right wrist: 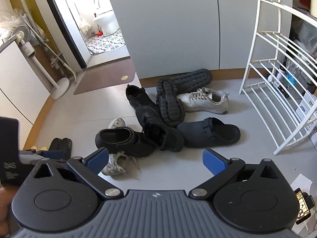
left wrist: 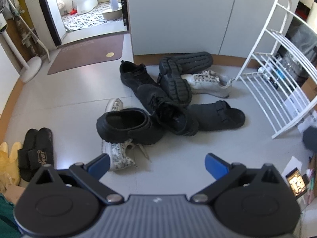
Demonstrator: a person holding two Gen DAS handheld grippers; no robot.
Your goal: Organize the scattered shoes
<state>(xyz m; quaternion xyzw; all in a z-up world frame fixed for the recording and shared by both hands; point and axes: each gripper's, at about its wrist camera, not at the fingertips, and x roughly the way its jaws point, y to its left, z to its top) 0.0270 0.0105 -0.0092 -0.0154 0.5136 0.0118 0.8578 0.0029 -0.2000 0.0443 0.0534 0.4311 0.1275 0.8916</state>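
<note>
A heap of shoes lies on the grey floor ahead of both grippers. A black clog rests on a patterned white sneaker. Behind it lie two black sneakers, an upturned black shoe, a white sneaker and a dark slip-on. My left gripper hangs open above the floor, short of the pile. My right gripper is open too, empty.
A white wire shoe rack stands to the right. Black slides and yellow slippers lie at the left. A brown mat fronts the bathroom doorway; a fan stand is nearby. A grey cabinet backs the pile.
</note>
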